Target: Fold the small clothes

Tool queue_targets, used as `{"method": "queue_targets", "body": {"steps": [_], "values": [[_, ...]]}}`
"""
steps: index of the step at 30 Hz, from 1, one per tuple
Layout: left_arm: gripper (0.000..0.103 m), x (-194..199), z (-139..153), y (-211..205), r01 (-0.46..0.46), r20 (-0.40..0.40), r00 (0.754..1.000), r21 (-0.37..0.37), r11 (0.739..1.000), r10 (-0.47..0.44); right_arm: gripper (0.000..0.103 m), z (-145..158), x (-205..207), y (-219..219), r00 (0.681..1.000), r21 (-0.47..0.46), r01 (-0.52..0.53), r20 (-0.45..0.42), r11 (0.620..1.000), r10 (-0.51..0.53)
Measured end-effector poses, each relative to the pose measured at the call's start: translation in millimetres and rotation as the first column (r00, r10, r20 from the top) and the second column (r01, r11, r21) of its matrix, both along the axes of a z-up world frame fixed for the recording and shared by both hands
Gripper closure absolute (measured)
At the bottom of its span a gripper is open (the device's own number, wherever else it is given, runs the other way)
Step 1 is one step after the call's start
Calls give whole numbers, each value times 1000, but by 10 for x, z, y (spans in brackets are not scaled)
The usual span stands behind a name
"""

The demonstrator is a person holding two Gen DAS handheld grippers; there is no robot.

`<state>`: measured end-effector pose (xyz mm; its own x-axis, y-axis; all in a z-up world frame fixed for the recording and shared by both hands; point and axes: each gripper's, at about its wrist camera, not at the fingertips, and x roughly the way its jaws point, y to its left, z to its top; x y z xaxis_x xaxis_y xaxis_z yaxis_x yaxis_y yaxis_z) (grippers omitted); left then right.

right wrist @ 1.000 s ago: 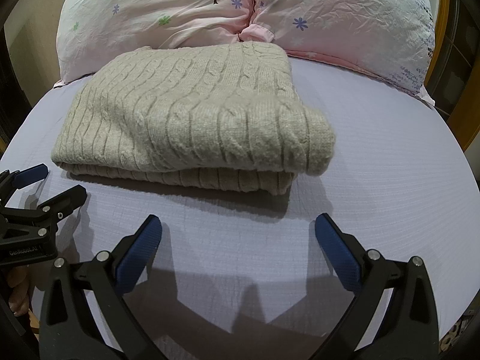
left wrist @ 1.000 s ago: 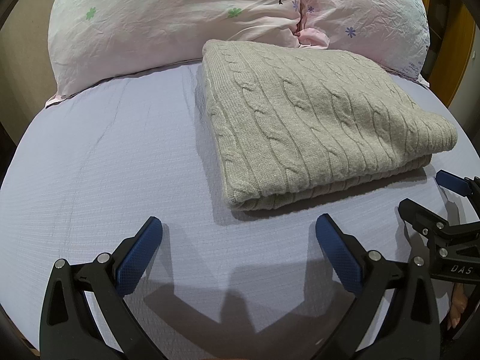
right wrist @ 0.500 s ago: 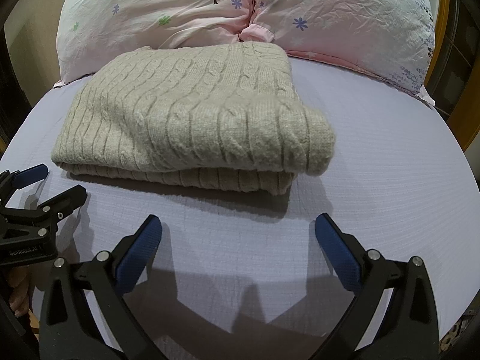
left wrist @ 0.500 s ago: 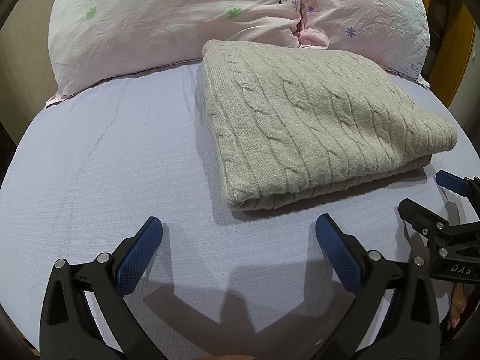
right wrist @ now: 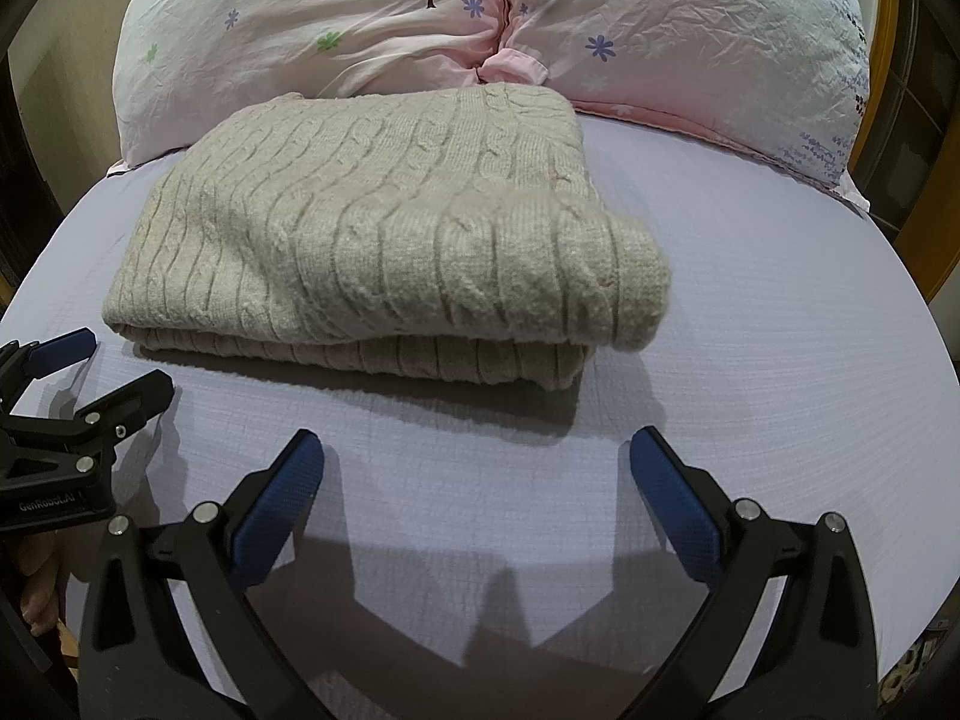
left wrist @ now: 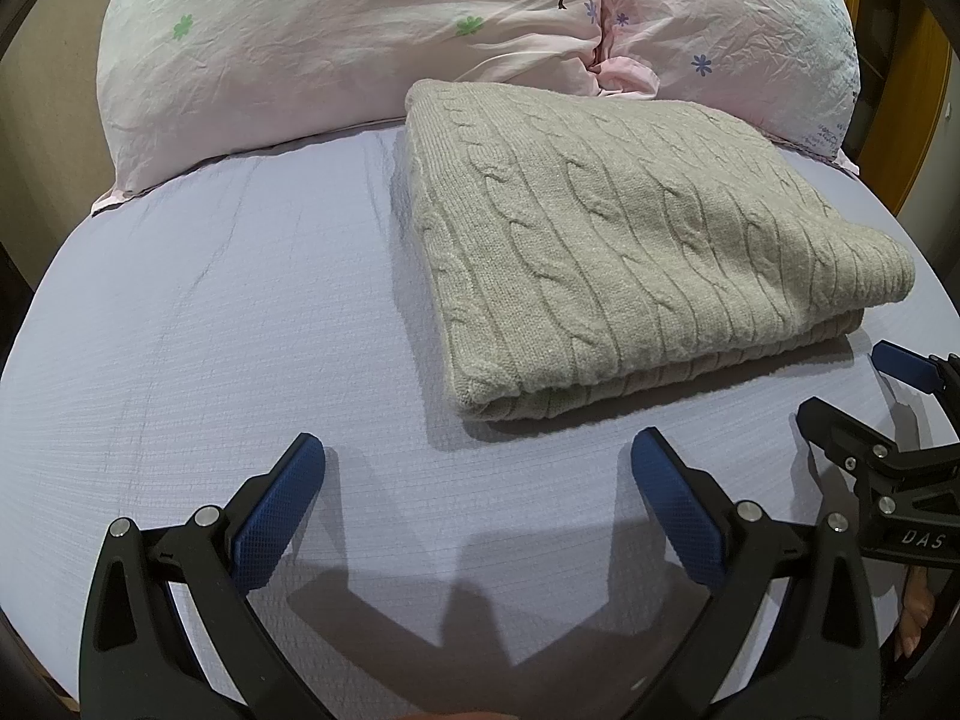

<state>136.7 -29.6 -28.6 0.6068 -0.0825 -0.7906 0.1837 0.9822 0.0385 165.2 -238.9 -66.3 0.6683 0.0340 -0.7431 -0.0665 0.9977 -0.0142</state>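
A beige cable-knit sweater point(left wrist: 624, 240) lies folded into a thick rectangle on the lavender bed sheet point(left wrist: 210, 360), its far edge against the pillows. It also shows in the right wrist view point(right wrist: 384, 240). My left gripper point(left wrist: 477, 474) is open and empty, hovering just in front of the sweater's near left corner. My right gripper point(right wrist: 477, 474) is open and empty, in front of the sweater's near right corner. Each gripper shows at the edge of the other's view: the right one point(left wrist: 864, 390) and the left one point(right wrist: 102, 366).
Two pink flowered pillows point(left wrist: 360, 30) point(right wrist: 690, 42) lie across the head of the bed behind the sweater. A wooden bed frame or door edge point(left wrist: 918, 120) stands at the right. Bare sheet point(right wrist: 780, 330) lies on both sides of the sweater.
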Motion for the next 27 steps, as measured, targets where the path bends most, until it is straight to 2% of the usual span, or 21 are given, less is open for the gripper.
{"method": "queue_targets", "body": {"steps": [27], "values": [[1, 17, 8, 5, -4, -5, 1000, 0, 1000, 4, 2, 6, 3, 4, 1000, 0, 1, 0, 1000, -1]]}}
